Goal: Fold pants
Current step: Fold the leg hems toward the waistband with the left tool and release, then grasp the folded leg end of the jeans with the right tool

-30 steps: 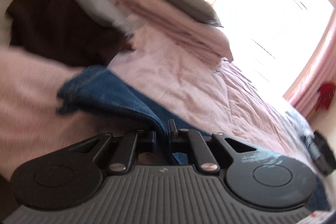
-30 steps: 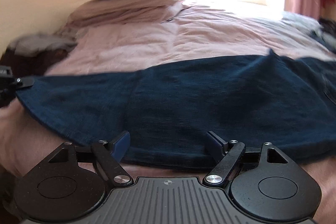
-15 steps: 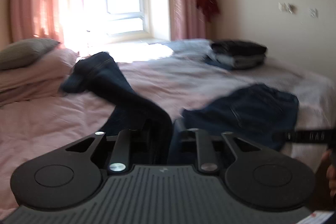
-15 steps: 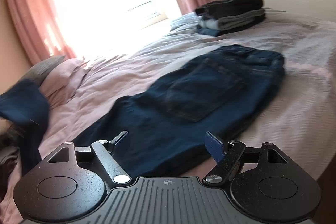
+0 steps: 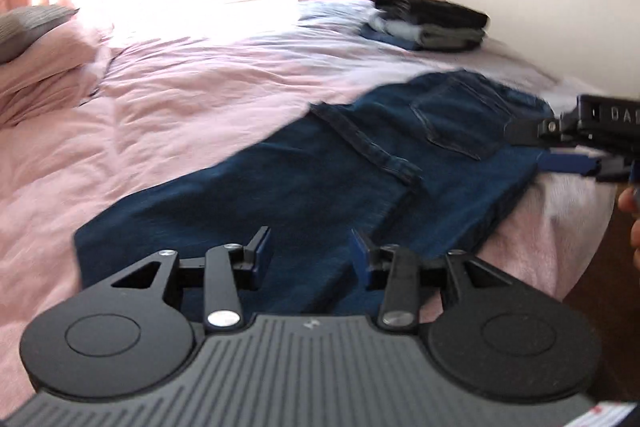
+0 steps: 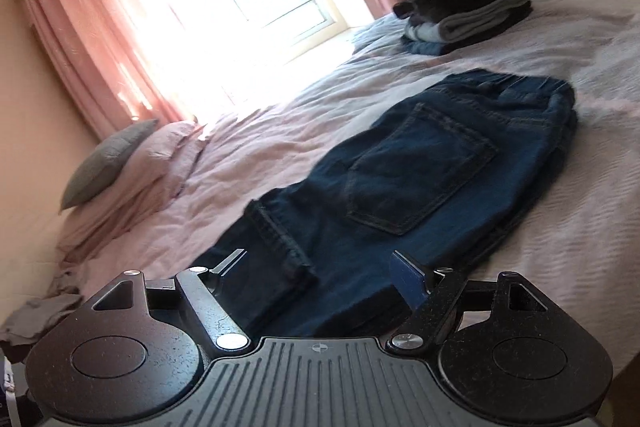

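You are working with heavy, floppy jeans [image 5: 328, 183]; left gripper [image 5: 310, 253] is opening empty, right gripper [image 6: 320, 273] gaping empty; be pinching the doubled fold edge

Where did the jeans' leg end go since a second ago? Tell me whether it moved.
Yes. The leg end was stretched out toward the grey pillow; it now lies folded over the jeans, nearer the folded clothes stack.

Only legible txt: white letters "DA" on the right gripper [image 5: 576, 147], off to the right of the jaws. Rest cut off at frame edge. Nothing else readable.
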{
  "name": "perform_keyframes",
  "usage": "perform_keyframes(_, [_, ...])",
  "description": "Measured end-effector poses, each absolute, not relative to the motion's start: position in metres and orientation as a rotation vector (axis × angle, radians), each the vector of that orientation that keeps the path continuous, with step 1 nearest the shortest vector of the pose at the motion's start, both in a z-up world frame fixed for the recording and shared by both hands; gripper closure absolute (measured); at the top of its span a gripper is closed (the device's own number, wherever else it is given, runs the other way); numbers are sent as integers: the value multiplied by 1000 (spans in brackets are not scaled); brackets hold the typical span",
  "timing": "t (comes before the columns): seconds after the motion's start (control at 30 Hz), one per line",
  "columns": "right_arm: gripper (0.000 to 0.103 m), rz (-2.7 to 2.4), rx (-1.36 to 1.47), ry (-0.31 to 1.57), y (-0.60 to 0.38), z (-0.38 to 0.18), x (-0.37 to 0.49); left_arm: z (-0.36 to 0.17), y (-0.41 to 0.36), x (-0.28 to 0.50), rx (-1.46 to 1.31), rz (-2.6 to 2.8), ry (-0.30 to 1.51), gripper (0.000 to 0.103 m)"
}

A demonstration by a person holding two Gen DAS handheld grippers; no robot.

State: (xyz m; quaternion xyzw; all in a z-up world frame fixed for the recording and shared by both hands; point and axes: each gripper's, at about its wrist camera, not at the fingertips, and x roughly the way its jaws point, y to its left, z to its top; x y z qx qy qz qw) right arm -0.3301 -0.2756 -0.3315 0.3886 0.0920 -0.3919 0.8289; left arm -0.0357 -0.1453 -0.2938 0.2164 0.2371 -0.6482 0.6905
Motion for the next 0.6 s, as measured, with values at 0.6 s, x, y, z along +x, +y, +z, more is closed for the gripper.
perform_keyframes(0.6, [61,-834,1097,421,-346,-375,-267,-311,-100,38,377,-1281,651,66])
